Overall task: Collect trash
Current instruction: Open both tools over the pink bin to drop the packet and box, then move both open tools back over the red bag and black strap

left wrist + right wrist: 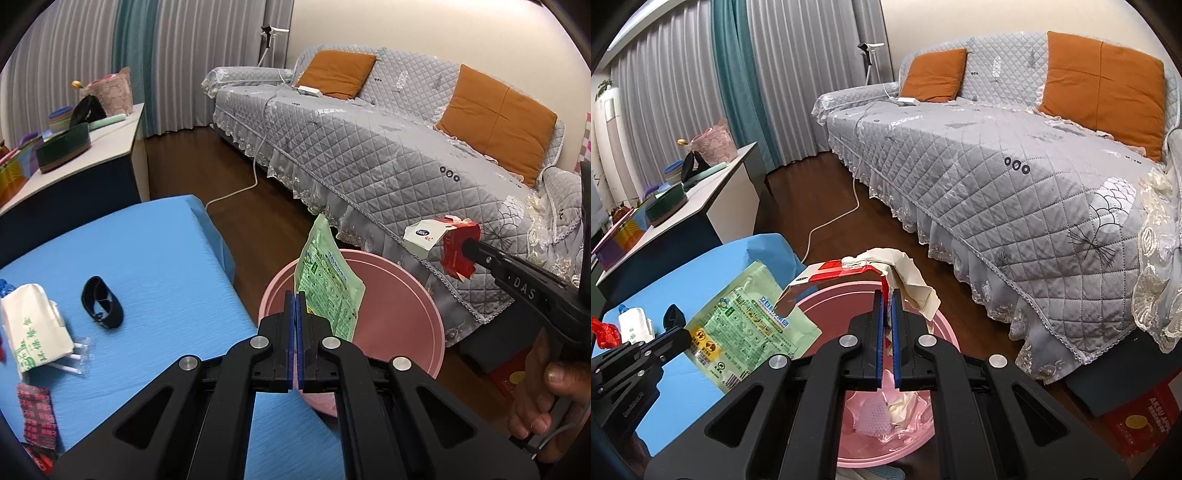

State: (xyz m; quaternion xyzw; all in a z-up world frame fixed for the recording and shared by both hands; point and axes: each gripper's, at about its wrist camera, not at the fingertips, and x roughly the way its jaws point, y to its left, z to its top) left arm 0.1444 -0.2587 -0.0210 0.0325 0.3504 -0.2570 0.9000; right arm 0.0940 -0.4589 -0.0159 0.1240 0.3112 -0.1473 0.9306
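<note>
My left gripper (295, 295) is shut on a green printed pouch (327, 280), which stands up over the near rim of a pink bin (417, 291). In the right wrist view the same pouch (746, 325) hangs over the blue table edge beside the left gripper (674, 338). My right gripper (887, 295) is shut on a torn red and white carton (857, 271), held above the pink bin (945, 339), which holds crumpled wrappers. The left wrist view shows that carton (443, 240) at the right gripper's tip (466, 246), over the bin's far side.
A blue table (147, 258) carries a tissue pack (33, 328), a black strap (101, 306) and a dark red packet (37, 417). A grey quilted sofa (1015, 166) with orange cushions runs along the right. A white cable (831, 221) crosses the wooden floor. A cluttered sideboard (92, 147) stands at the left.
</note>
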